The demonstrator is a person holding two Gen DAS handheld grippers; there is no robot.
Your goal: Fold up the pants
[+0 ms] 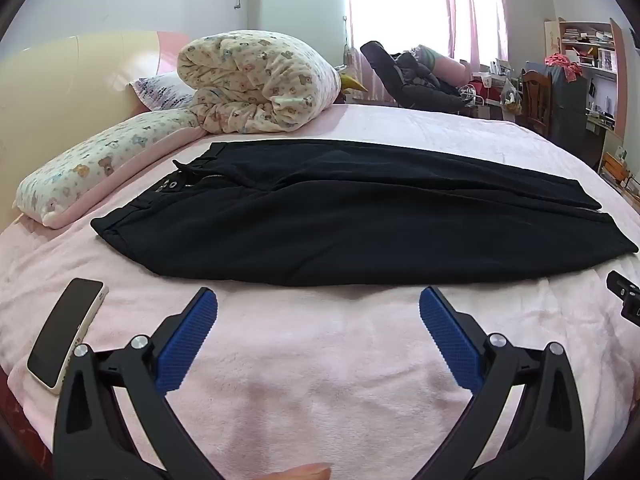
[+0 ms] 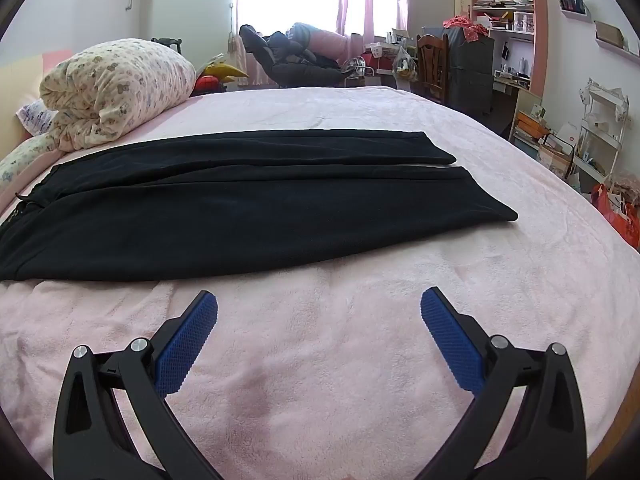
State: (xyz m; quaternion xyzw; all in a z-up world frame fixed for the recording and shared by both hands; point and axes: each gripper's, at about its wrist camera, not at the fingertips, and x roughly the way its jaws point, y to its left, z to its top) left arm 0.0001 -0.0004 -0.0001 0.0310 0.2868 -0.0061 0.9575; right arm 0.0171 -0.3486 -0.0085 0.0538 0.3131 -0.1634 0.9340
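Above the pink blanket [image 1: 320, 360], short of the black pants [image 1: 340, 220], left tool [image 1: 318, 304] and right tool [image 2: 319, 304] level, both spread wide, empty.

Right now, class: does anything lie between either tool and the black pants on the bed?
Nothing visible does. Only bare pink blanket separates the open left tool from the pants, and likewise the open right tool. The phone lies off to the left, outside that path.
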